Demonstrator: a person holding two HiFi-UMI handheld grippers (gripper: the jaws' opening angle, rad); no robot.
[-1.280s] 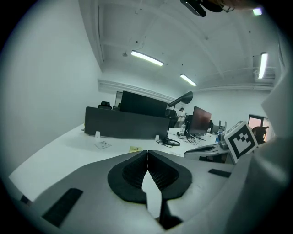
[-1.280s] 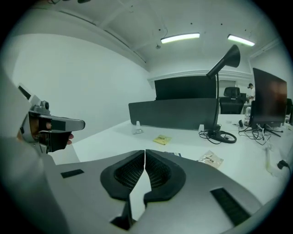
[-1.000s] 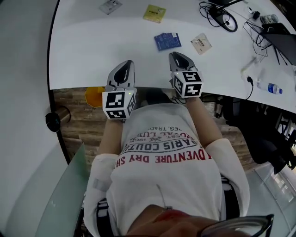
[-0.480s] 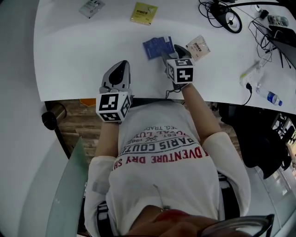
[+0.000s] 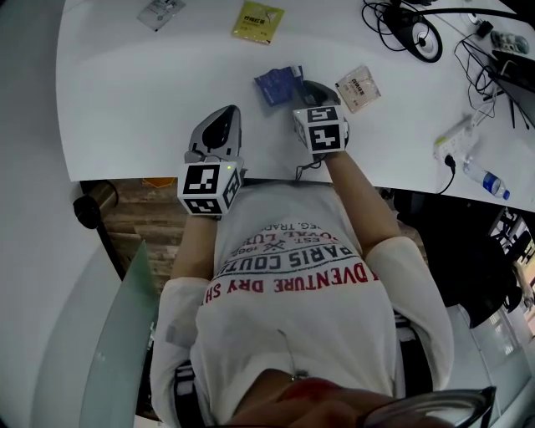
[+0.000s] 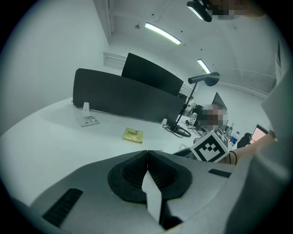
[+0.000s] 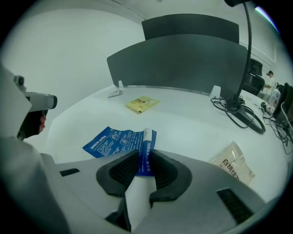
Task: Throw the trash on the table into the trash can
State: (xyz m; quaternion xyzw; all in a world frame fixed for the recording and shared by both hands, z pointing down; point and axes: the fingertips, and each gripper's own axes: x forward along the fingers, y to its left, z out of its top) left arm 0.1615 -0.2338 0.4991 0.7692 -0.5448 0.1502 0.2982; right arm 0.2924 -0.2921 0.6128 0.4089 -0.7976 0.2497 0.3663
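A blue packet (image 5: 278, 84) lies flat on the white table (image 5: 134, 109). My right gripper (image 5: 311, 86) is at its right edge. In the right gripper view the packet's (image 7: 116, 141) near edge stands up between the pads, and the jaws of the right gripper (image 7: 145, 157) are closing around it with a small gap left. My left gripper (image 5: 221, 117) hovers at the table's front edge, shut with nothing in it (image 6: 147, 155). Other trash on the table: a yellow packet (image 5: 257, 22), a beige packet (image 5: 358, 88) and a grey-white packet (image 5: 161, 12).
Black cables (image 5: 410, 29) coil at the table's far right, with a white power strip (image 5: 456, 134) and a water bottle (image 5: 485, 177) near the right edge. A dark divider panel (image 7: 183, 59) runs along the table's back. A sliver of something orange (image 5: 159, 181) shows under the front edge.
My right gripper has reached forward from the table's front edge to the blue packet, which now sits between its jaws. The left gripper has stayed by the edge.
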